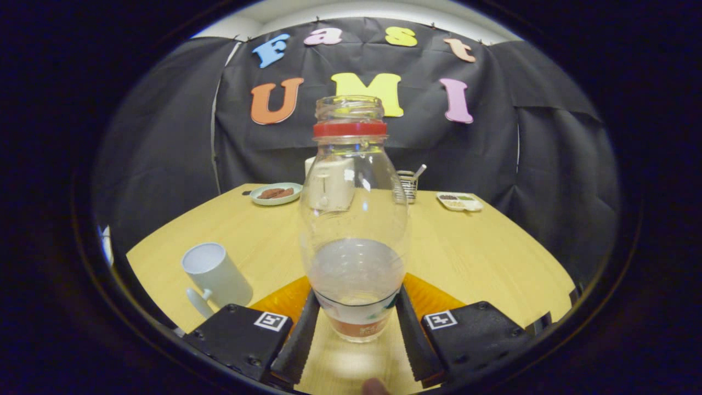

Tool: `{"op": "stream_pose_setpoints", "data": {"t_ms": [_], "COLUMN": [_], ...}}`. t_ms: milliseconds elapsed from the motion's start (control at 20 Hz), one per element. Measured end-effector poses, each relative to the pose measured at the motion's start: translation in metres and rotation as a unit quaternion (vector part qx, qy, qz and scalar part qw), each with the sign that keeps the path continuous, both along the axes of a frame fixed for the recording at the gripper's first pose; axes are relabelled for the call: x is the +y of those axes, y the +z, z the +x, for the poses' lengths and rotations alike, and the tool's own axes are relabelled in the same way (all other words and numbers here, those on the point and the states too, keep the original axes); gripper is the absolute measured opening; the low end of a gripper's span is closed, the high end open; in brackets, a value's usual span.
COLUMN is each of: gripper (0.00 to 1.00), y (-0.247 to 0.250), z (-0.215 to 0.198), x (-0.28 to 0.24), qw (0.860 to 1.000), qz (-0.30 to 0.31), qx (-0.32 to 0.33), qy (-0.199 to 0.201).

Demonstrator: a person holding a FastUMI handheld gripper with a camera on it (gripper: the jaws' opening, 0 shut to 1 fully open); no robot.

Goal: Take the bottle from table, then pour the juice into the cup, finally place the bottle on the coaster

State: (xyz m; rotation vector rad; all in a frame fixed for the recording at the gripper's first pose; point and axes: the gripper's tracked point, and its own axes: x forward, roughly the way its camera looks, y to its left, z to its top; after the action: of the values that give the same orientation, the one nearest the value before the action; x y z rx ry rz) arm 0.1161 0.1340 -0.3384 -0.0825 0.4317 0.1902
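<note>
Clamping the upright, uncapped bottle (354, 230) low between both fingers, the gripper (355, 329) holds it; cup (215, 276) just beyond the left finger.

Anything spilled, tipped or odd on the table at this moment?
Nothing stands out. The uncapped bottle stands upright between the tool fingers, over the orange coaster; the white cup beside it is upright, with no spill visible.

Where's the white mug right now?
The white ceramic mug stands on the wooden table, left of the clear plastic bottle held between the hand-held gripper's fingers.
</note>
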Motion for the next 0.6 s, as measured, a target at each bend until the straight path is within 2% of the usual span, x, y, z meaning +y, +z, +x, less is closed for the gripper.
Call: {"op": "stream_pose_setpoints", "data": {"t_ms": [300,400,600], "gripper": [0.75,0.75,0.75], "y": [0.019,0.018,0.020], "z": [0.014,0.021,0.029], "x": [0.016,0.017,0.022], "qw": [0.994,0.986,0.958], "qz": [-0.101,-0.159,-0.274], "qx": [-0.027,-0.032,-0.068], "qy": [0.028,0.033,0.049]}}
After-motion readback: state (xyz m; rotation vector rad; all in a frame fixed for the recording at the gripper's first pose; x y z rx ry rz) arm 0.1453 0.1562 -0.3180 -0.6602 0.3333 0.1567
